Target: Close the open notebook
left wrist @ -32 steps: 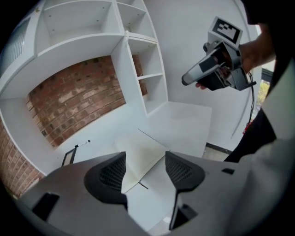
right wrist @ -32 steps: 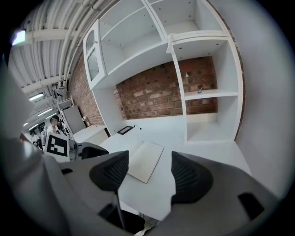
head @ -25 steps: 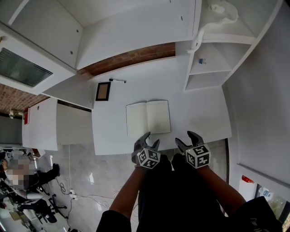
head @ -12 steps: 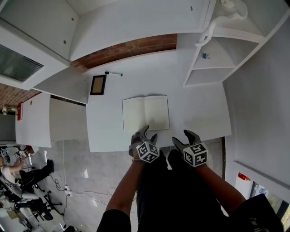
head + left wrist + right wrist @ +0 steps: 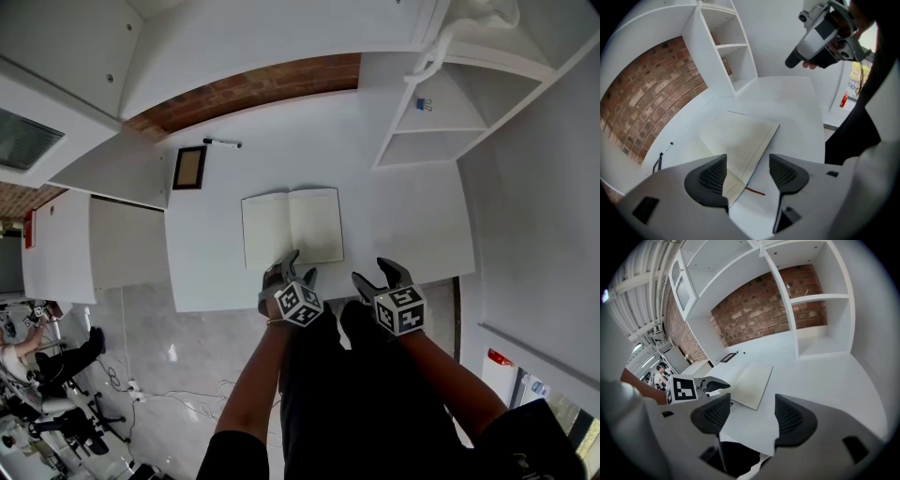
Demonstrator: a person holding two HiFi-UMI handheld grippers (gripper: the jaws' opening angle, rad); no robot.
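The open notebook (image 5: pixel 291 225) lies flat on the white table (image 5: pixel 403 225), its blank cream pages up. In the left gripper view the notebook (image 5: pixel 740 138) shows a thin red ribbon (image 5: pixel 754 191) at its near edge. My left gripper (image 5: pixel 292 275) hovers over the notebook's near edge, jaws open and empty (image 5: pixel 747 171). My right gripper (image 5: pixel 376 274) hangs over the table's front edge to the right of the notebook, open with nothing between its fingers (image 5: pixel 750 416). The right gripper view shows the notebook (image 5: pixel 752 380) and the left gripper (image 5: pixel 707 384) beside it.
A small framed picture (image 5: pixel 188 167) and a pen (image 5: pixel 222 143) lie at the table's back left. A white shelf unit (image 5: pixel 422 122) with a blue clip (image 5: pixel 419 104) stands at the back right. A brick wall (image 5: pixel 244 89) runs behind.
Both grippers have sunk toward the table. The left one now reaches the notebook's near edge. The notebook has not moved on the table.
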